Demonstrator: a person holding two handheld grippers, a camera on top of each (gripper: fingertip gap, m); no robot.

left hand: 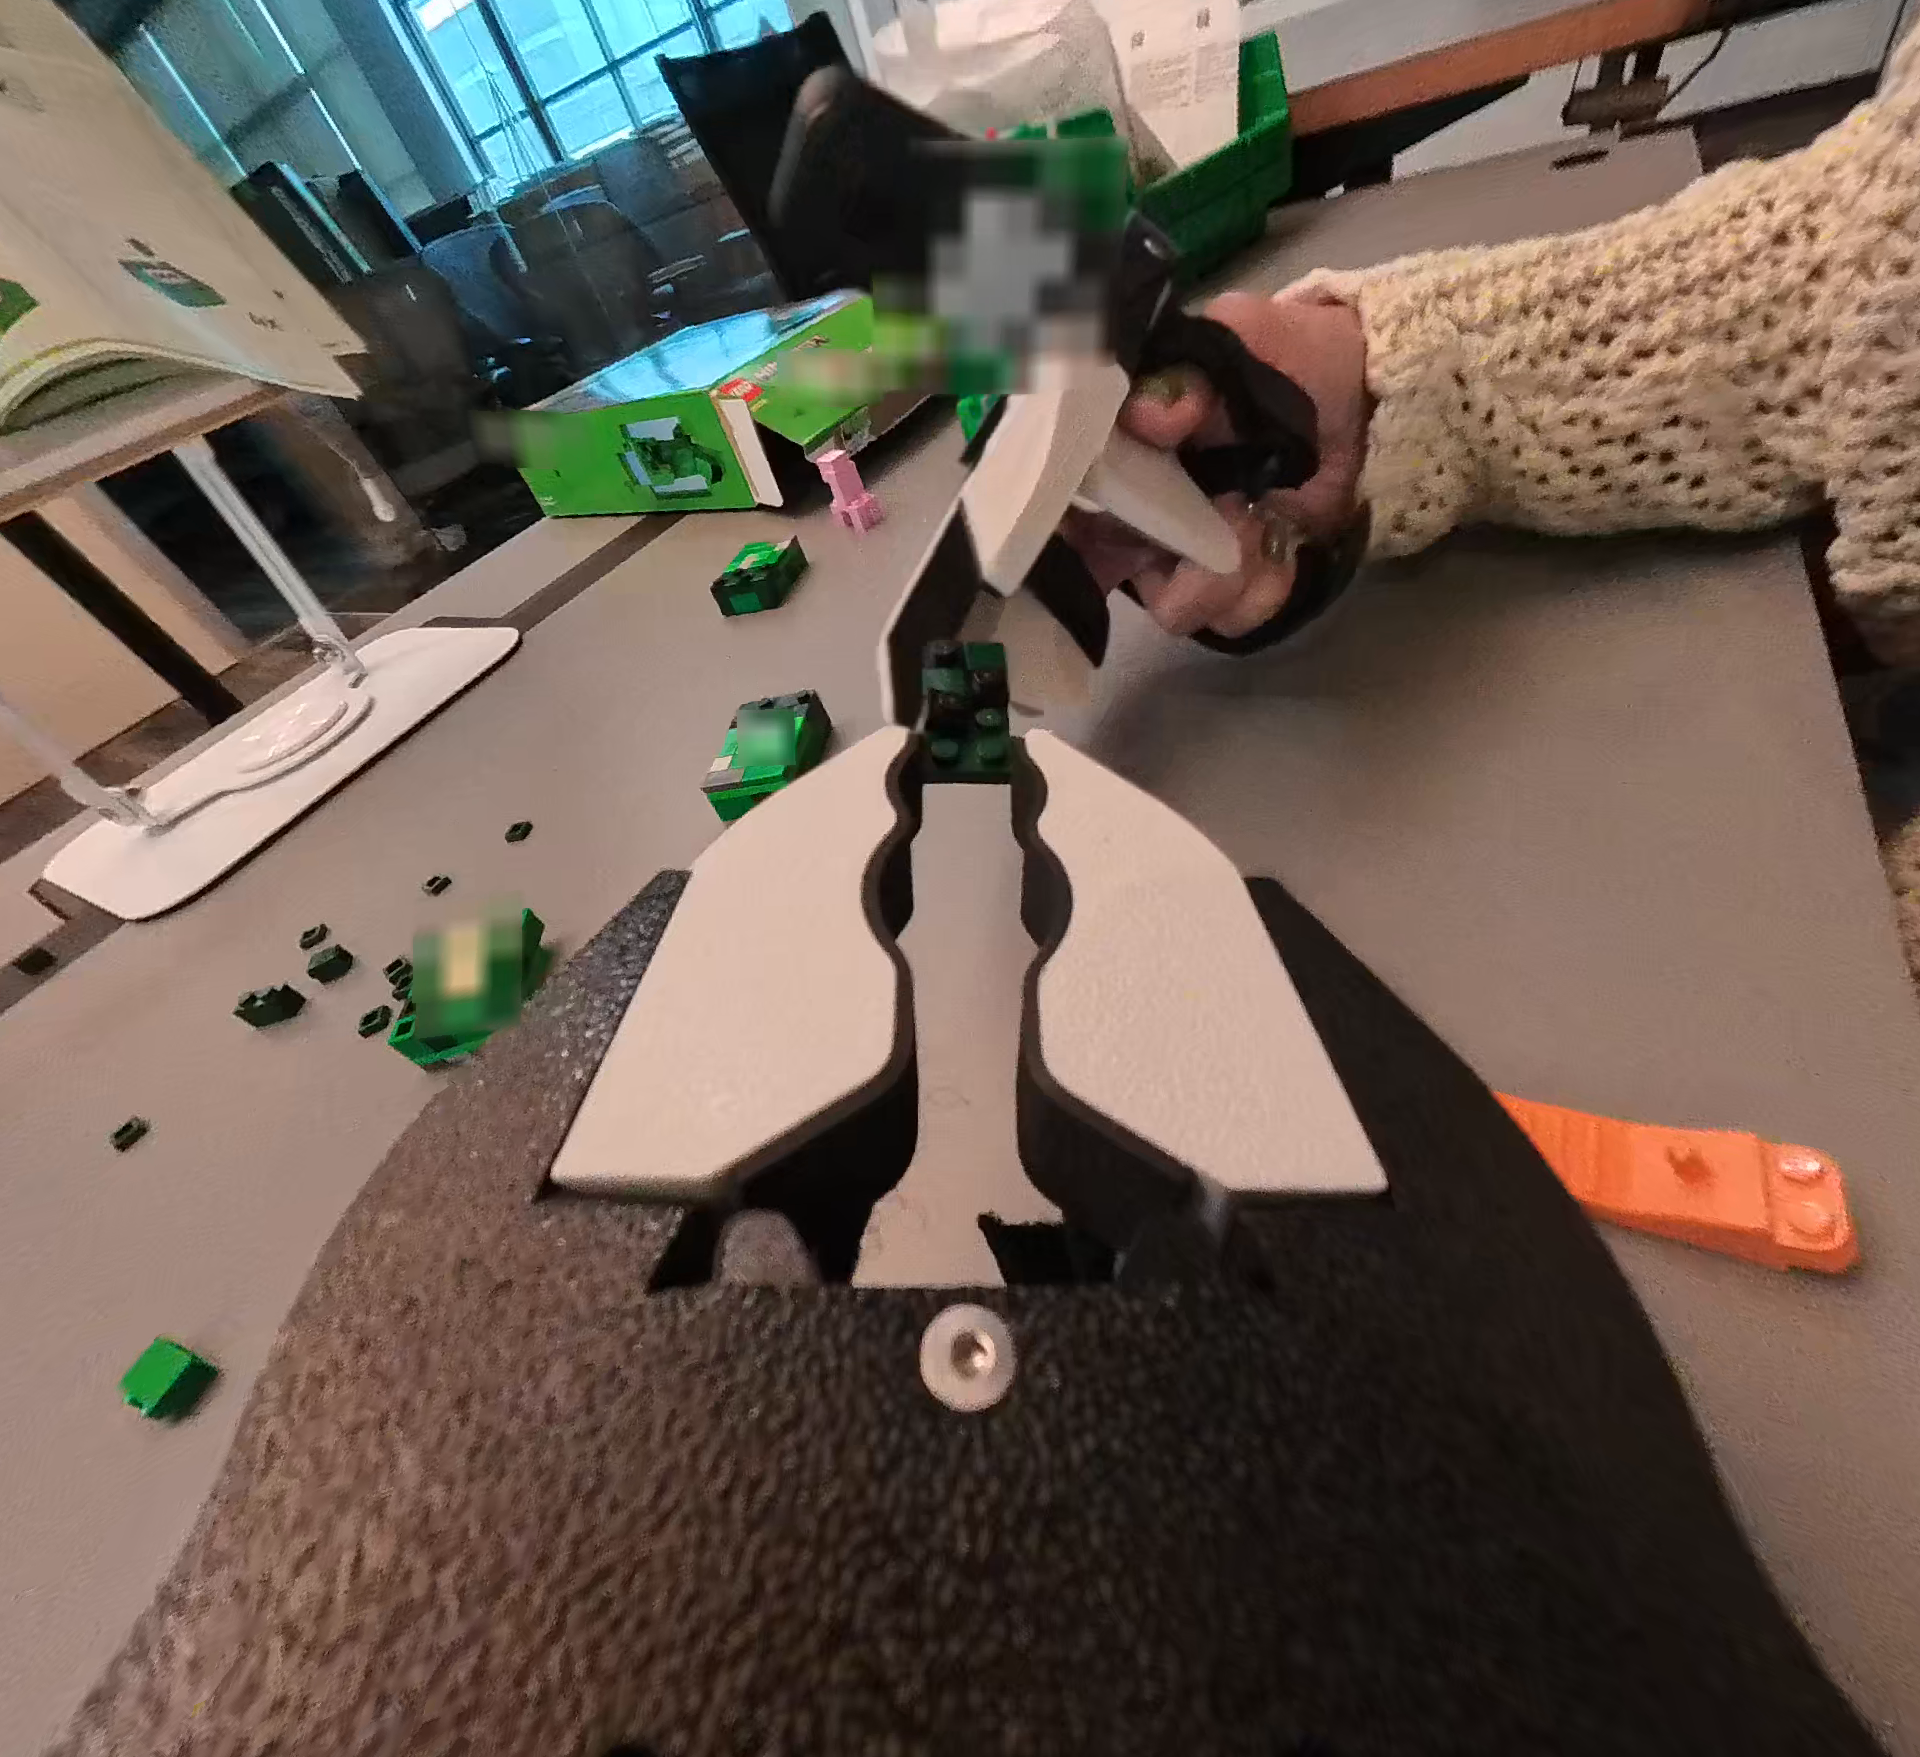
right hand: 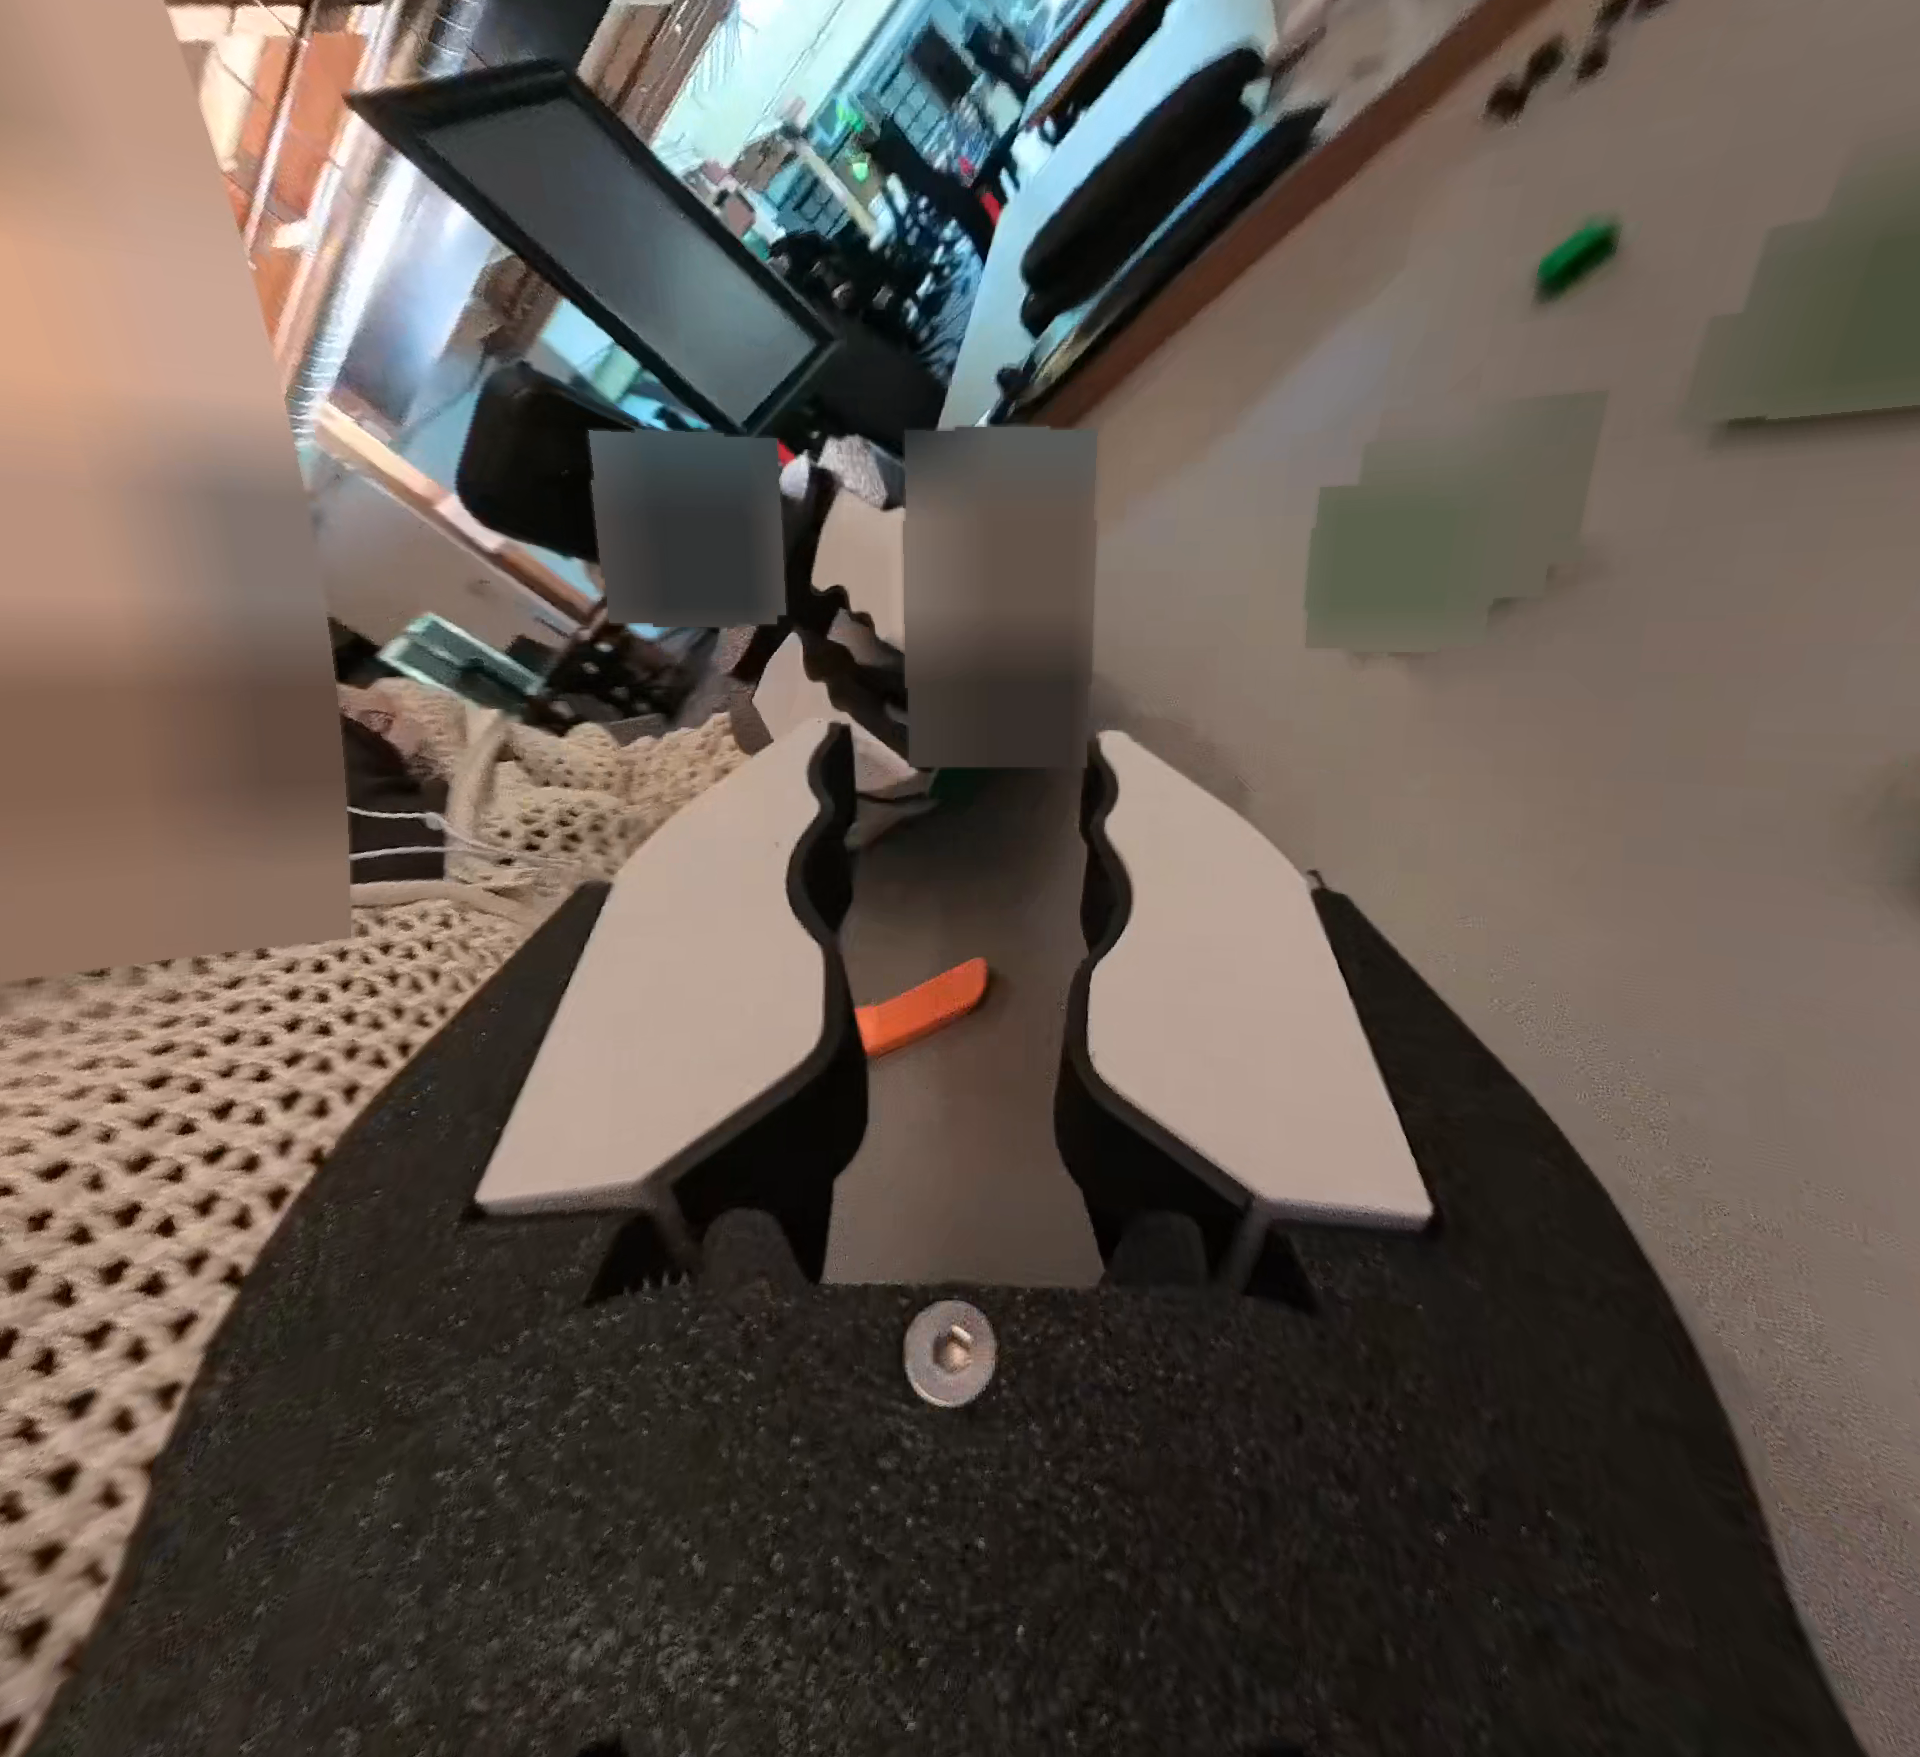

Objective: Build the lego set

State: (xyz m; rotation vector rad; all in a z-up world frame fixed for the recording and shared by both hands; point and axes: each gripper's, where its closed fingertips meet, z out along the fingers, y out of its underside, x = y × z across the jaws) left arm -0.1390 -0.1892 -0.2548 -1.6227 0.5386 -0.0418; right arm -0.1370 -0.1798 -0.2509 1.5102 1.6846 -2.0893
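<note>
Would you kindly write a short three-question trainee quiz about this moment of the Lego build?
1. True or false: the left claw is shut on a dark green Lego assembly.
2. Multiple choice: where does the orange brick separator lie? A) on the grey table, untouched; B) in the right claw; C) inside the green Lego box.
3. Short answer: what colour is the small figure standing near the box's open end?

Key:
1. True; its fingers pinch the assembly's sides.
2. A; the right claw's fingers stand apart and hold nothing.
3. Pink.
</note>
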